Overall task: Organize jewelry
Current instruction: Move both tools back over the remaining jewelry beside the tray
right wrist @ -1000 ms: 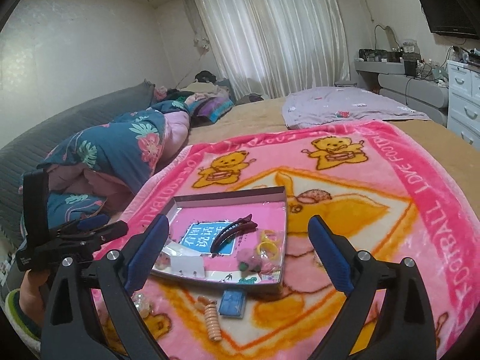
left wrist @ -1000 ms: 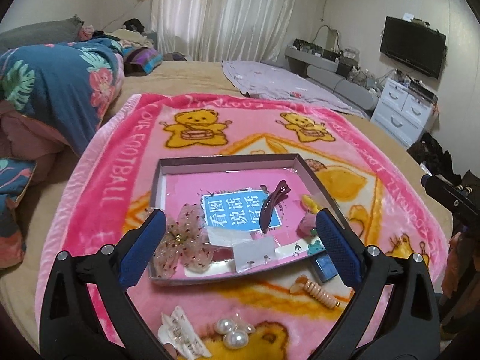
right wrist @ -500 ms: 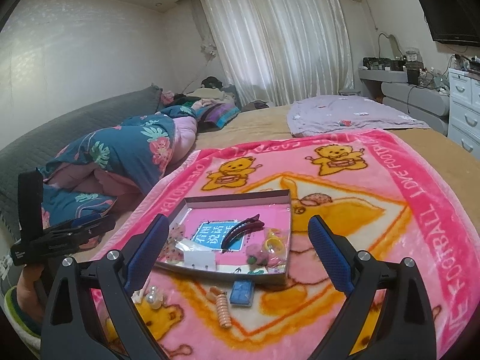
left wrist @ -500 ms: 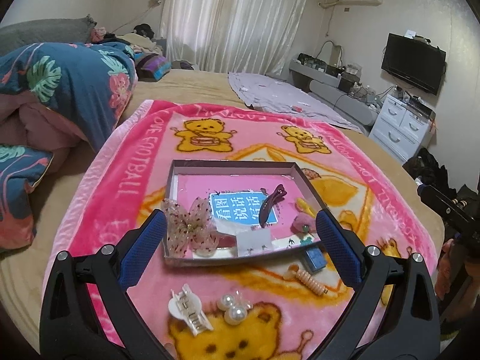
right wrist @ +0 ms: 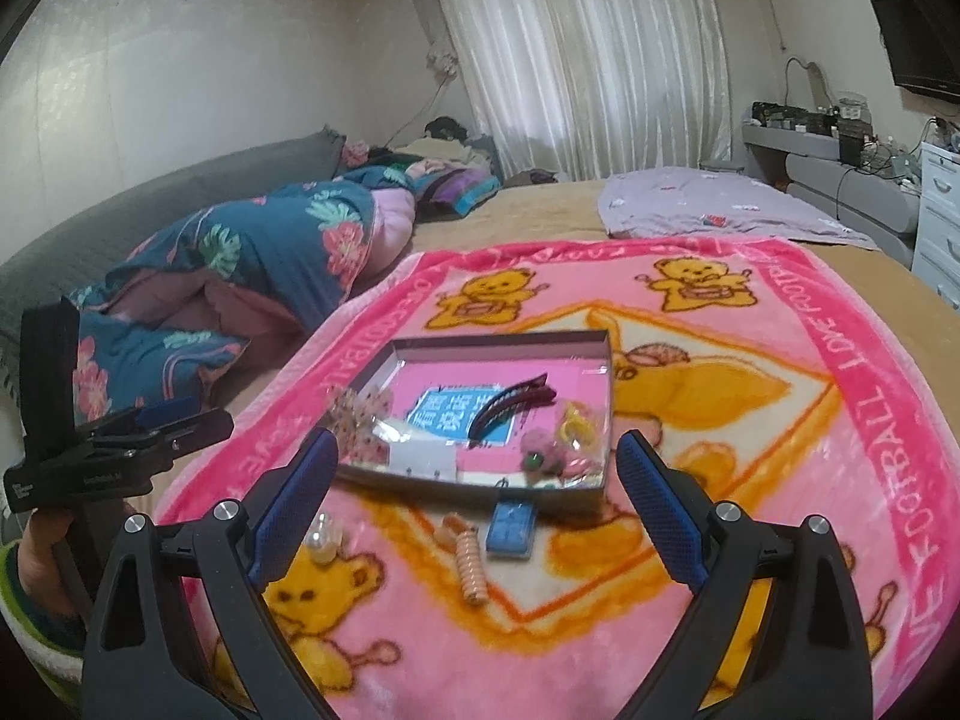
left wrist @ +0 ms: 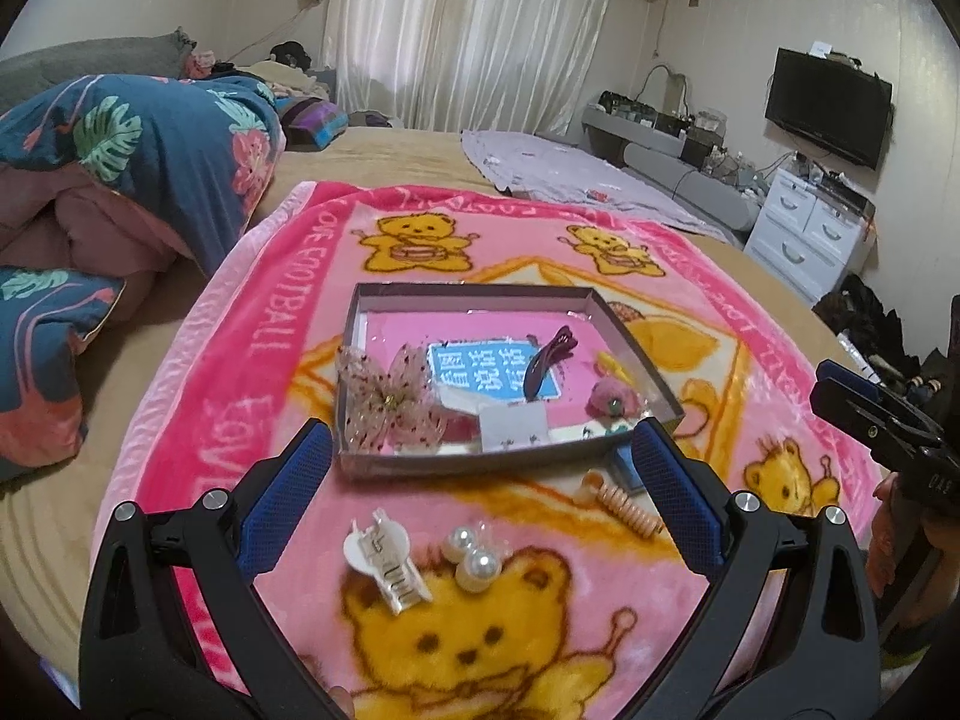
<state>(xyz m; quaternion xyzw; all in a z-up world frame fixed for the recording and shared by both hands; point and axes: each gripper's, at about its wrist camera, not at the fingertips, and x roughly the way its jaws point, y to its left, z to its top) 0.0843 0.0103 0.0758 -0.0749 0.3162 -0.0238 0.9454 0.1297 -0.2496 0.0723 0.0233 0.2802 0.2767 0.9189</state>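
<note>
Risk lay mainly with the small loose pieces outside the shallow grey cardboard tray [left wrist: 354, 324], taken here as the landmark. The tray sat on a pink fleece blanket printed with yellow bears [left wrist: 252, 312], spread over a bed. It already held a sheer speckled bow clip [left wrist: 384, 402], a dark maroon hair clip [left wrist: 546, 360] and a small white card [left wrist: 513, 427].

Just in front of the tray lay a white claw clip [left wrist: 384, 564], two round pearl beads [left wrist: 471, 552], a peach spiral hair tie [left wrist: 624, 507] and a small blue rectangular piece [right wrist: 510, 528].

The left hand-held gripper [left wrist: 480, 492] hovered above these with jaws wide apart and empty; the right hand-held gripper [right wrist: 477, 510] likewise stood open, holding nothing.

Judged hazards: the pearls would probably roll or sink into the pile under a misjudged pinch. The light tray could shift or tip if a finger caught its front wall. The two hand-held grippers might collide, both facing the tray's front edge.
</note>
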